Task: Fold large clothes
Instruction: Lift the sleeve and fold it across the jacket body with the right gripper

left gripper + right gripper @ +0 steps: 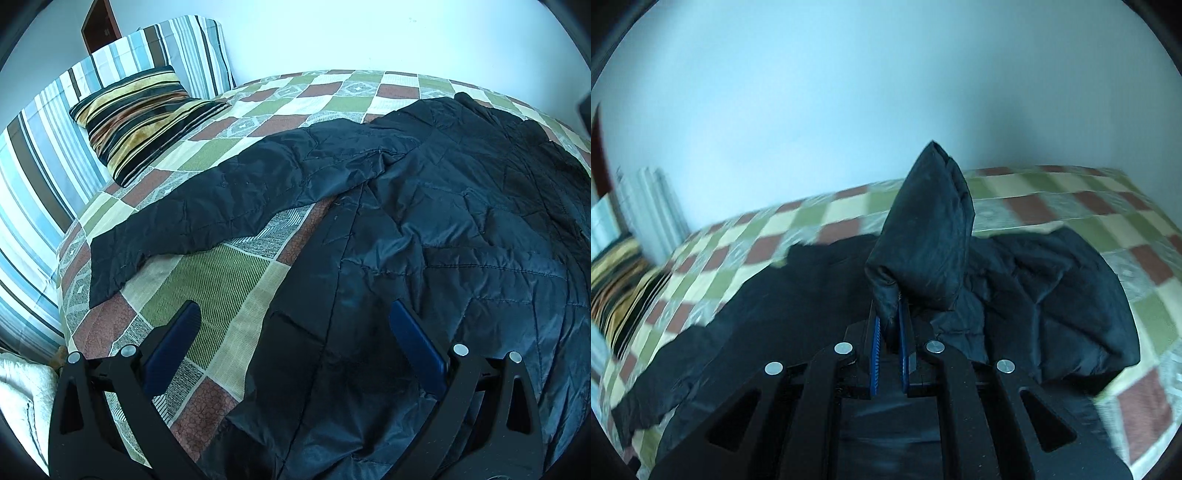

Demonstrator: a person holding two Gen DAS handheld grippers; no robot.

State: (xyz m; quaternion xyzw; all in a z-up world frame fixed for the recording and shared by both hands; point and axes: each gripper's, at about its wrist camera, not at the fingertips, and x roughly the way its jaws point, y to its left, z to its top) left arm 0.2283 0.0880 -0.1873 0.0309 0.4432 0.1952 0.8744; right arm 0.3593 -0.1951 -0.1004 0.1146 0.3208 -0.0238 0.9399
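Hovering over the bed, the left gripper [293,314] has its two blue-padded fingers [415,345] spread wide with nothing between them. Below and beyond those fingers the black quilted puffer jacket [443,240] lies spread on the checked green, brown and cream bedspread [218,280]. The jacket's near edge runs between the two fingers, so the one finger hangs over jacket cloth and the other over bare bedspread. One sleeve [229,199] stretches away from the jacket's body towards the gold-and-black striped velvet cushion [144,118], stopping short of it. Behind that cushion stand blue, white and brown striped pillows [48,162] against the pale wall [369,33].

From the right wrist view, the right gripper [889,332] has its blue pads [875,354] pressed nearly together, pinching a fold of the same black jacket [1052,295]. The pinched part, which may be a sleeve end, sticks up past the fingertips as a puffy pointed shape [931,229], lifted clear of the bedspread [1145,306]. The rest of the jacket lies on the bedspread on either side of the fingers. This view is blurred, with the striped cushion [617,280] smeared at its edge.
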